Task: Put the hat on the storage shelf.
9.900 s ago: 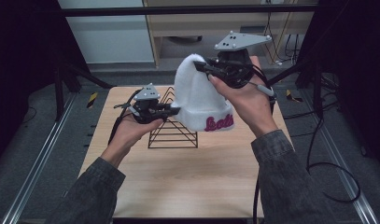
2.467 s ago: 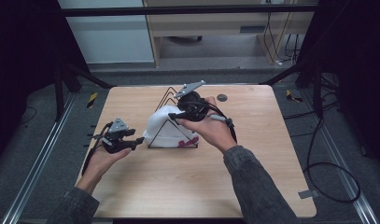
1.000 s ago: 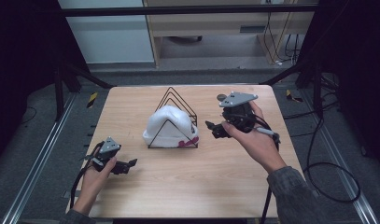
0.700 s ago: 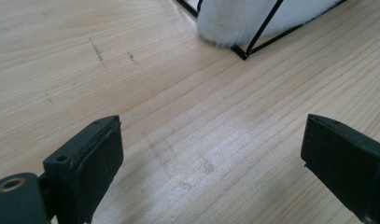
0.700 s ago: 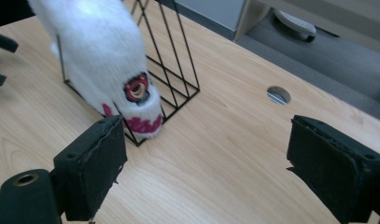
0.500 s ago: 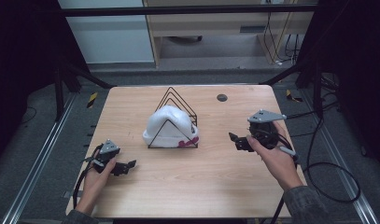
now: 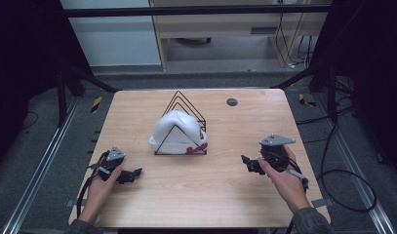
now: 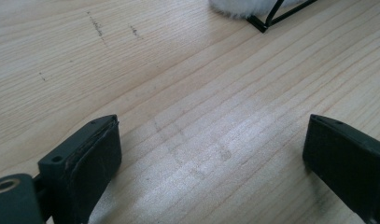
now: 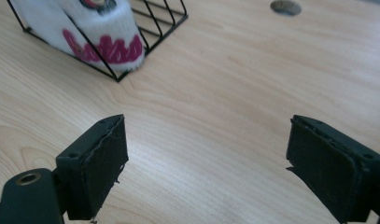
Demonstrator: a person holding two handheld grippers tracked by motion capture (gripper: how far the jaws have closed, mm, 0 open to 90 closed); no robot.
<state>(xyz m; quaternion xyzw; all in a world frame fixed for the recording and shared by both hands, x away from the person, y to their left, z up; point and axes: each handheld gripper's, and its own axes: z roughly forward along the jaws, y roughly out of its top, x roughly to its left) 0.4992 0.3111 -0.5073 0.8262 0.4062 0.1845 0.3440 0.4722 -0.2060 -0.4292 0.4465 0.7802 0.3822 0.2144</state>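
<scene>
Both claws sat wide open and held nothing, my left gripper (image 7: 130, 175) and right gripper (image 7: 248, 164) low over the table (image 7: 210, 195). Between them the fluffy white hat (image 7: 177, 131) lay inside the black wire rack (image 7: 182, 124). Its pink curly writing (image 9: 106, 50) was too cut off to read. Smooth, pale wood lay all around.
</scene>
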